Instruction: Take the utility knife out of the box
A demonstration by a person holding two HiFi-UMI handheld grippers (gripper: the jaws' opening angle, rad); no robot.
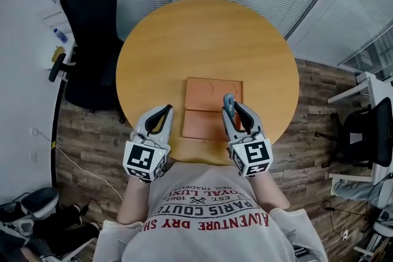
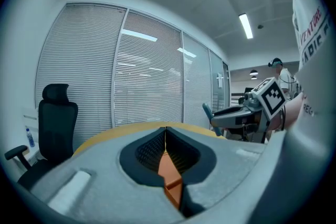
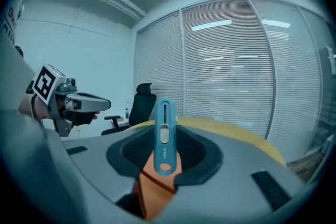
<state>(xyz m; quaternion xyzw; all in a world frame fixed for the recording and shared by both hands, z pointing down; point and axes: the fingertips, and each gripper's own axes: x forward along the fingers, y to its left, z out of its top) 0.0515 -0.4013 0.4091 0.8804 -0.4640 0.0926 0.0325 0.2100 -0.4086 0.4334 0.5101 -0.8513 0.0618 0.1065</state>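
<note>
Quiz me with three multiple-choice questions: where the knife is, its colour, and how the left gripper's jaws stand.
1. The utility knife is: A in the left gripper; B in the right gripper; C in neither.
2. Its colour: A red; B yellow; C blue.
3. The left gripper's jaws: A wide apart; B together, empty; C gripping the knife.
Answers: B, the right jaws grip it; C, its body is blue; B, the tips meet on nothing.
</note>
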